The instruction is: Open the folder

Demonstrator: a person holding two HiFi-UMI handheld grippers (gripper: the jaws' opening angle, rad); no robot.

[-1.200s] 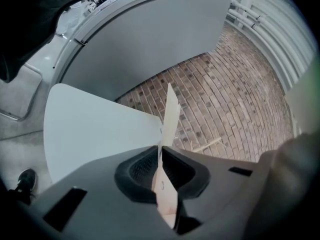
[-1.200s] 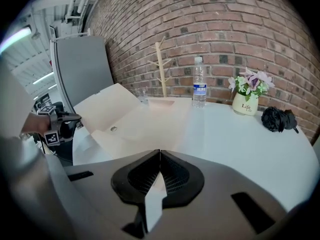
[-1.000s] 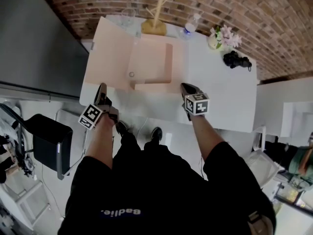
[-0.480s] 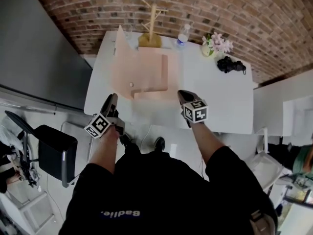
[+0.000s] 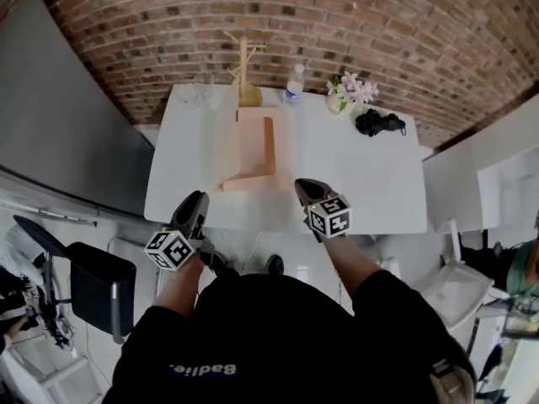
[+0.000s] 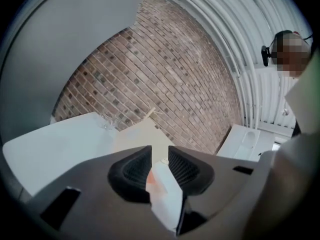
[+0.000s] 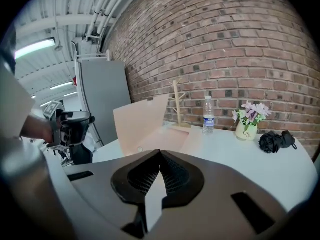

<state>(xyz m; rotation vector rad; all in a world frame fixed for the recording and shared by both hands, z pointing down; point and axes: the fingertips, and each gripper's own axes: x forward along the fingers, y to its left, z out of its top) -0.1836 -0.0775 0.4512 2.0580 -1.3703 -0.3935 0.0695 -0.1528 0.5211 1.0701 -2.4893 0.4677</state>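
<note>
The peach folder [image 5: 253, 146] lies on the white table [image 5: 370, 183], its cover standing almost upright along the left side. The right gripper view shows that cover [image 7: 140, 124] raised above the flat half. My left gripper [image 5: 192, 209] hovers off the table's front left edge, clear of the folder [image 6: 137, 136]. Its jaws have just been closing, but a gap shows between them with nothing in it [image 6: 160, 151]. My right gripper [image 5: 307, 194] hangs over the front edge, short of the folder, pads together and empty [image 7: 160, 154].
A wooden stand [image 5: 244, 66], a water bottle [image 5: 293, 82], a flower pot [image 5: 345, 91], a black bundle [image 5: 379, 123] and a glass [image 5: 202, 91] line the table's far side by the brick wall. A black chair [image 5: 97, 284] stands at the left.
The folder's cover, spread flat to the left a second ago, has swung up to nearly upright. Both grippers have risen and drawn back from the folder toward the table's front edge.
</note>
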